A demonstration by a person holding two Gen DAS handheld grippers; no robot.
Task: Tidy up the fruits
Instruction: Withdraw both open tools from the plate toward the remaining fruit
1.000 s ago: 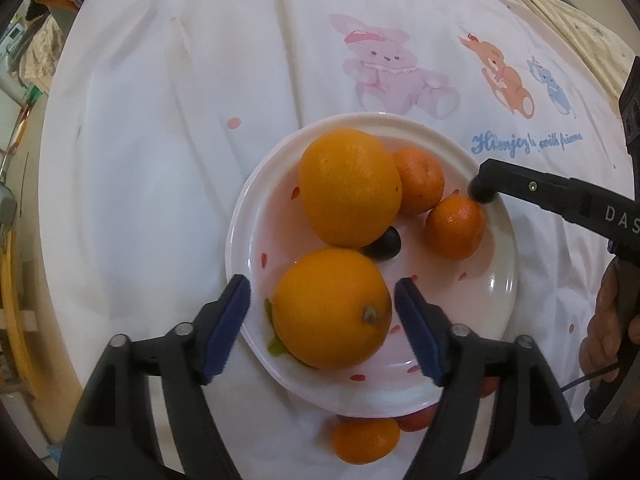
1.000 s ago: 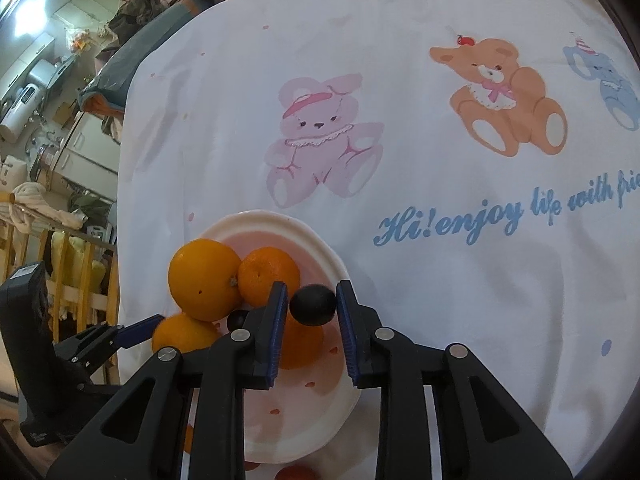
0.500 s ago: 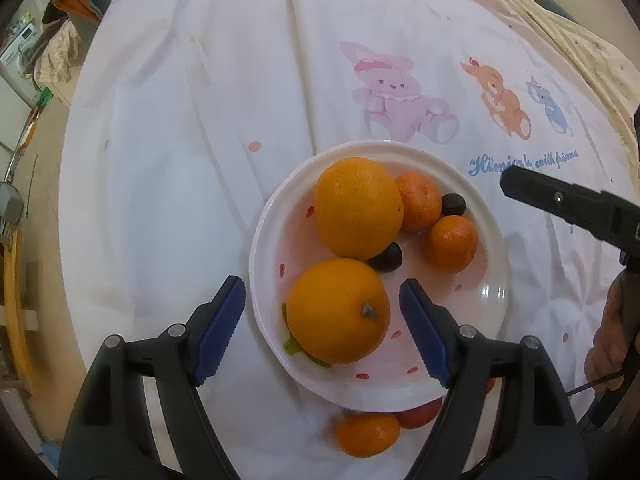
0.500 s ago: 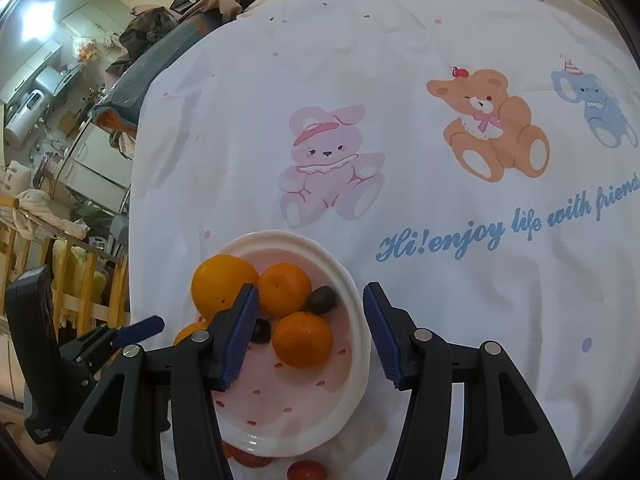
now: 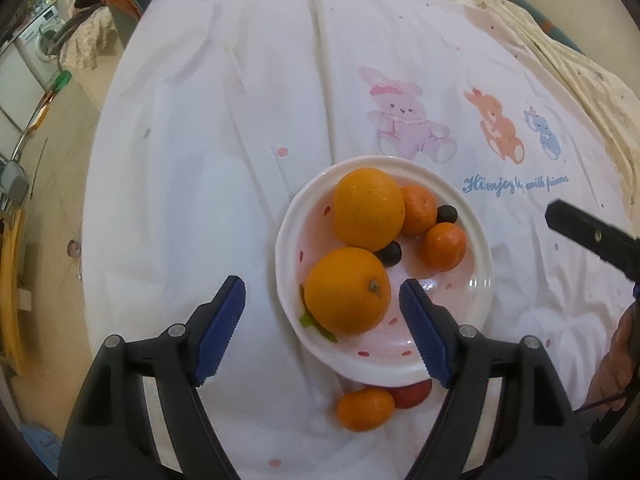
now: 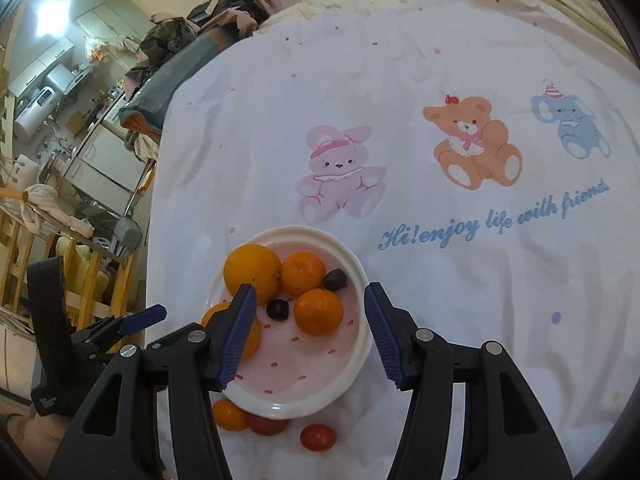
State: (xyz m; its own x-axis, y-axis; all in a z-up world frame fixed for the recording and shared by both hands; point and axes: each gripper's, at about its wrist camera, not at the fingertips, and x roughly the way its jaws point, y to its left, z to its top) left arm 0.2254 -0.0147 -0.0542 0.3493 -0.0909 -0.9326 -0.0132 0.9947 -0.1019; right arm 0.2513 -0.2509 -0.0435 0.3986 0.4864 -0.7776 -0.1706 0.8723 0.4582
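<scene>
On the round white pink-dotted plate (image 6: pixel 352 376): two large oranges (image 5: pixel 368 214), two small tangerines (image 6: pixel 319 312), two dark plums (image 6: pixel 277 309). Beside its near rim, on the white cartoon-print sheet (image 6: pixel 440 340): one tangerine (image 5: pixel 365 405), two red tomatoes (image 6: pixel 317 437). Left tongs (image 5: pixel 322 330) and right tongs (image 6: pixel 308 334) both released, gripping nothing.

Left gripper (image 5: pixel 322 300), right gripper (image 6: pixel 306 310): black plastic frames; ribbed blue pads; silver screws.

"Hi!enjoy life with friend" on sheet (image 6: pixel 440 320)
</scene>
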